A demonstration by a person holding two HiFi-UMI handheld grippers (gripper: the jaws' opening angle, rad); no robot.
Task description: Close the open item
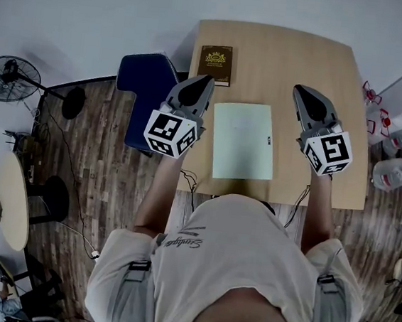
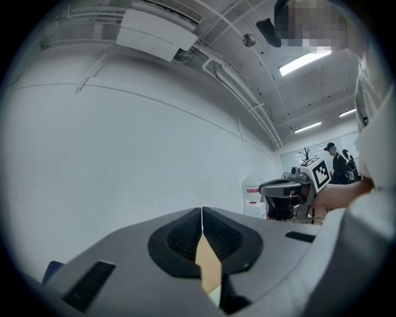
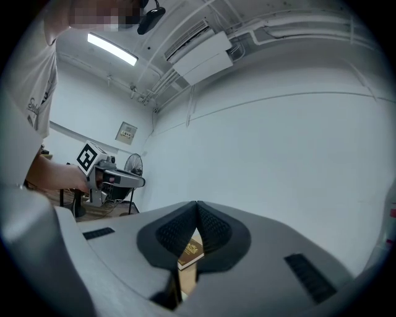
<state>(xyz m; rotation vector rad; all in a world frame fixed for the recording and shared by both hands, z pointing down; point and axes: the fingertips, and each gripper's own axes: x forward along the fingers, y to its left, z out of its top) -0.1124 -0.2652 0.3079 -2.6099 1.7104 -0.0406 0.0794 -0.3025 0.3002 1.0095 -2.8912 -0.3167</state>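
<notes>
Two grippers hang above a wooden table (image 1: 290, 55), one on each side of a pale green notebook; far to the left a fan (image 1: 10, 76) stands on the floor, well apart from the table; a blue chair (image 1: 143, 86) sits against the table's left edge. The left gripper (image 1: 206, 82) is over the table's left part, beside the notebook's upper left corner; its own view shows the jaws pressed together tip to tip, with nothing between them. A brown book (image 1: 216, 64) lies closed near the table's far edge, just beyond that gripper. The notebook (image 1: 243, 140) lies flat in the middle of the table, between the two grippers and touched by neither; it shows one plain green face with a small dark mark near its right edge; whether that face is a cover or a page I cannot tell. The right gripper (image 1: 301, 91) is over the table's right part, likewise clenched on nothing; water bottles (image 1: 392, 173) lie on the floor past the table's right edge.
</notes>
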